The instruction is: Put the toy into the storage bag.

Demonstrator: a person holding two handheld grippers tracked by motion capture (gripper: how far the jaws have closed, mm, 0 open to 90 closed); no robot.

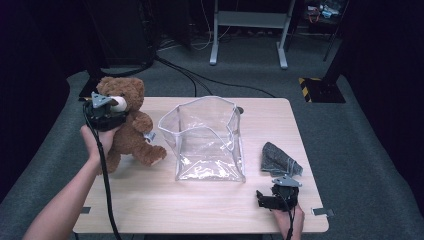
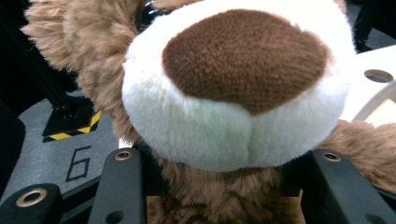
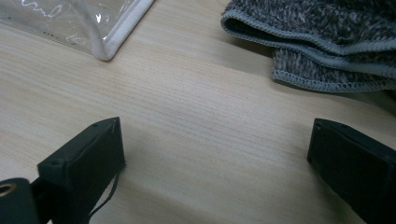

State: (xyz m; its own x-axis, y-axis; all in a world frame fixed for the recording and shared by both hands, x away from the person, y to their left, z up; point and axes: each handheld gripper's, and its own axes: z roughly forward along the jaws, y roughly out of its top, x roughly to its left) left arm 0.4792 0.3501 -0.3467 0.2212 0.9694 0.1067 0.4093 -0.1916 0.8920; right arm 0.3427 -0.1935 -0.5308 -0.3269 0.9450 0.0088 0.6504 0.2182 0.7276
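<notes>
A brown teddy bear (image 1: 131,131) stands upright at the table's left side. My left gripper (image 1: 105,112) holds it at the neck, just under the white muzzle. In the left gripper view the muzzle of the teddy bear (image 2: 233,93) looms close, and the two black jaws of the left gripper (image 2: 224,163) press into the fur on either side of the neck. A clear plastic bag (image 1: 207,137) stands open in the middle of the table. My right gripper (image 1: 274,192) rests near the front right edge, open, with bare wood between the jaws of the right gripper (image 3: 215,140).
A folded grey cloth (image 1: 279,159) lies right of the bag, just beyond the right gripper; the grey cloth (image 3: 327,37) and a bag corner (image 3: 105,46) sit ahead of it. The wooden table (image 1: 200,210) stands on grey carpet, with cables and a desk frame (image 1: 248,30) behind.
</notes>
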